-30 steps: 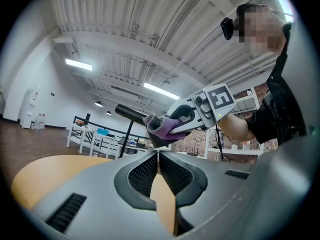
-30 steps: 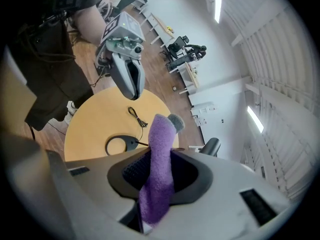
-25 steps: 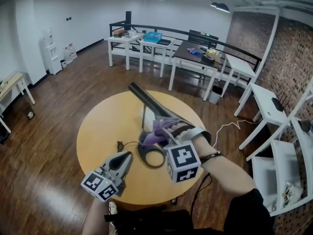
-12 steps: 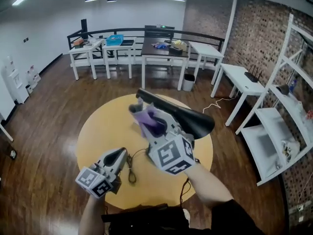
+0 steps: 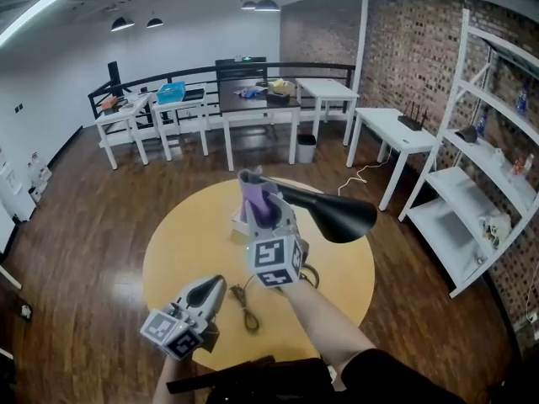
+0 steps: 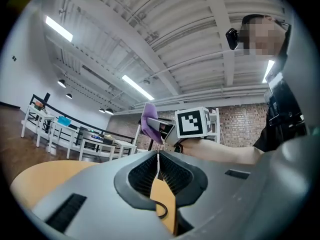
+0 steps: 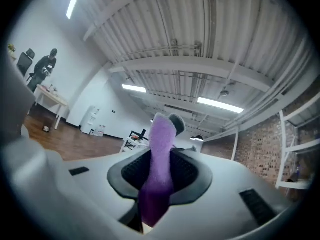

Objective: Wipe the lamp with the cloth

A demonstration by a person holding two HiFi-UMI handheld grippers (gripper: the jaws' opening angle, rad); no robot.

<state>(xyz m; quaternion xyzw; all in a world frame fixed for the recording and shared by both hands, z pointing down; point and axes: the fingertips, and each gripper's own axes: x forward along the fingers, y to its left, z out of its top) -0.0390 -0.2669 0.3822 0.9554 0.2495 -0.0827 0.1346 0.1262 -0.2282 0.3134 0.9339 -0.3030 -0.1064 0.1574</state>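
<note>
The lamp stands over the round yellow table, its black shade out to the right and its slim arm running left to a grey end near the table's middle. The purple cloth lies against that thin end (whether it presses on it or only sits beside it, the head view does not settle). The right hand-held gripper is clamped on the cloth: in the right gripper view the cloth fills the gap between the ribbed pads and sticks up past them, with a dark rounded tip just behind its top. The left hand-held gripper is nearer and to the left, low over the near edge of the table, well apart from the lamp; its jaws are closed together with nothing between them, only a thin seam showing. A dark cable loops on the table between the two grippers. Farther off stand white tables by a railing, and a white shelf against the brick wall at the right.
</note>
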